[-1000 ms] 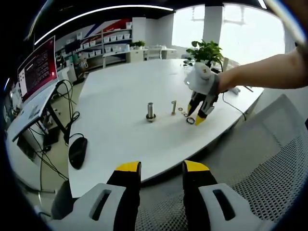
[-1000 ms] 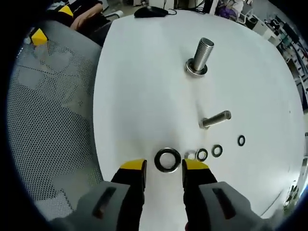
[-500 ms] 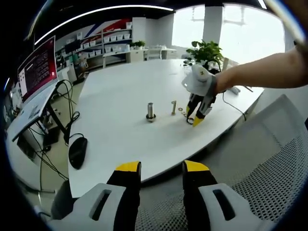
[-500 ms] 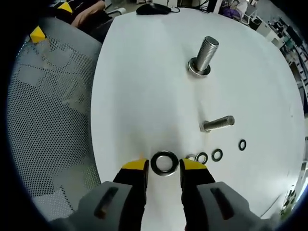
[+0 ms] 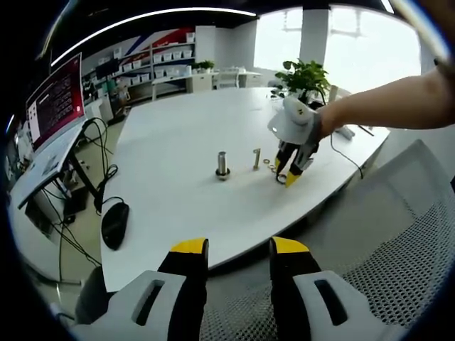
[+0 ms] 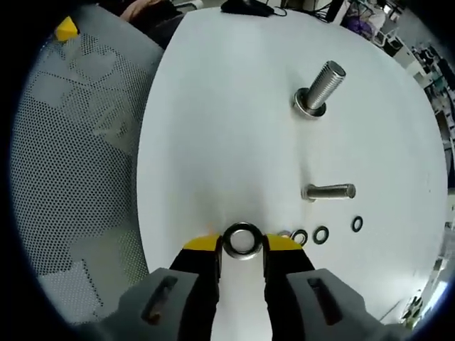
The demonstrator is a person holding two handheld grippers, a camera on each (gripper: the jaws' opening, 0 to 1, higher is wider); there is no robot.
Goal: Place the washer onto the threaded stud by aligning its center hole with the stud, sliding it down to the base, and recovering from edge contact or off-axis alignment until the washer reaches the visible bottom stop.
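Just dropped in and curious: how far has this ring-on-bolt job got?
Early days. Nothing sits on the upright threaded stud yet, apart from the collar at its base. The right tongs are pinching the large washer, which still lies on the white table. Lifting it, carrying it over and sliding it down remain.

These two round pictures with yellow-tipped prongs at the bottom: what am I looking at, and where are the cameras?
No robot here: a person holds a two-jaw gripper in each hand, and a fisheye camera rides on each one. The left gripper view looks across a white table from the left gripper, whose jaws stand apart with nothing between them, above a mesh chair. It also shows the right gripper working. The right gripper view looks down its own jaws, which sit on either side of a large washer. Beyond it are an upright threaded stud, a bolt lying flat and a few smaller washers.
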